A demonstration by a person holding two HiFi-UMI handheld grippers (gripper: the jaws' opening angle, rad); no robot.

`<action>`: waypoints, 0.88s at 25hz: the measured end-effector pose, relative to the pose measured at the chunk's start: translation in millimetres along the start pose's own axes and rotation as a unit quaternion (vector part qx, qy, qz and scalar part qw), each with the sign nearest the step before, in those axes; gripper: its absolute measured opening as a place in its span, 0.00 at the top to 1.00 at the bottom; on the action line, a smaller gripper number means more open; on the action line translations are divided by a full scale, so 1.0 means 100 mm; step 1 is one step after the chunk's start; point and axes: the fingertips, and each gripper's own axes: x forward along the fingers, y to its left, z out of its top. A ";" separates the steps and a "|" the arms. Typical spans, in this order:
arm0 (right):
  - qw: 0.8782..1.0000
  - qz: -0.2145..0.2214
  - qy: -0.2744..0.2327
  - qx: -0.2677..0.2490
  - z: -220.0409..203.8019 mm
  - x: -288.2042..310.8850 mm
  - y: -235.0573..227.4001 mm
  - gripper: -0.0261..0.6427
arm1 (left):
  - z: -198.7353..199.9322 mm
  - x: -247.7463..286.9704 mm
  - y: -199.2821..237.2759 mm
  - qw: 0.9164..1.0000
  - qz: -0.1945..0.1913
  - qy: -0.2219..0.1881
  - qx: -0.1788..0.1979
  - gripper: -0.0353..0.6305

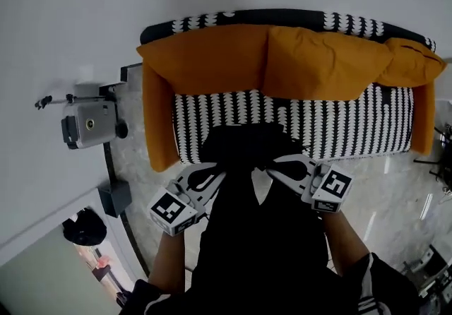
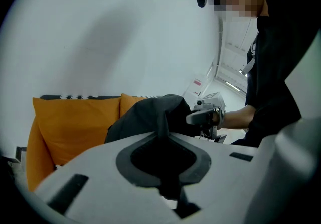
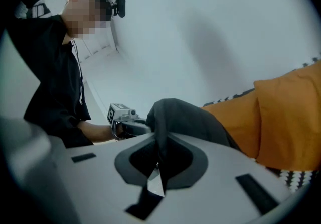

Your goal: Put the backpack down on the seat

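1. Your left gripper (image 1: 212,178) has its jaws nearly together, pinching a fold of the backpack's (image 1: 246,143) black fabric. The left gripper view shows this material running straight through the closed gap (image 2: 164,140).
2. Your right gripper (image 1: 277,167) is clamped the same way. In its own view, a dark strip of the bag sits tight between the jaws (image 3: 160,150), which are all but closed.
3. The backpack hangs between the two grippers at the middle of the head view, over the front edge of the black-and-white patterned seat (image 1: 353,123). The orange cushions (image 1: 212,59) are behind it, toward the top of the frame. Its top bulges up between your hands (image 2: 150,115) (image 3: 188,122).
4. No view shows whether the bag's underside already rests on the seat, because its black bulk hides the contact.
5. The step in hand looks like the set-down itself: the bag is over the sofa but not yet released.
6. The next move probably calls for bringing both hands down evenly and a little toward the cushions, so that the bag's weight lands well onto the seat rather than on its front lip.
7. Open both sets of jaws only once the fabric slackens. Let go too early, and the bag could tip off the front edge toward you.
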 end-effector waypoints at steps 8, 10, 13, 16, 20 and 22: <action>0.996 -0.080 -0.029 0.040 -0.24 -0.02 -0.46 0.92 | -0.11 0.44 0.24 0.997 -0.069 0.040 -0.005 0.90; 0.995 -0.086 -0.027 0.037 -0.28 -0.03 -0.59 0.92 | -0.12 0.55 0.30 0.997 -0.072 0.038 -0.005 0.89; 0.995 -0.090 -0.019 0.032 -0.35 -0.04 -0.73 0.92 | -0.17 0.67 0.36 0.997 -0.071 0.035 -0.005 0.90; 0.994 -0.105 0.008 0.004 -0.41 -0.08 -0.86 0.92 | -0.23 0.80 0.41 0.996 -0.072 0.045 0.002 0.90; 0.986 -0.139 0.057 -0.066 -0.41 -0.09 -1.12 0.92 | -0.25 1.01 0.49 0.996 -0.071 0.053 0.032 0.89; 0.983 -0.151 0.058 -0.091 -0.36 -0.07 -1.22 0.92 | -0.22 1.08 0.51 0.996 -0.072 0.045 0.042 0.90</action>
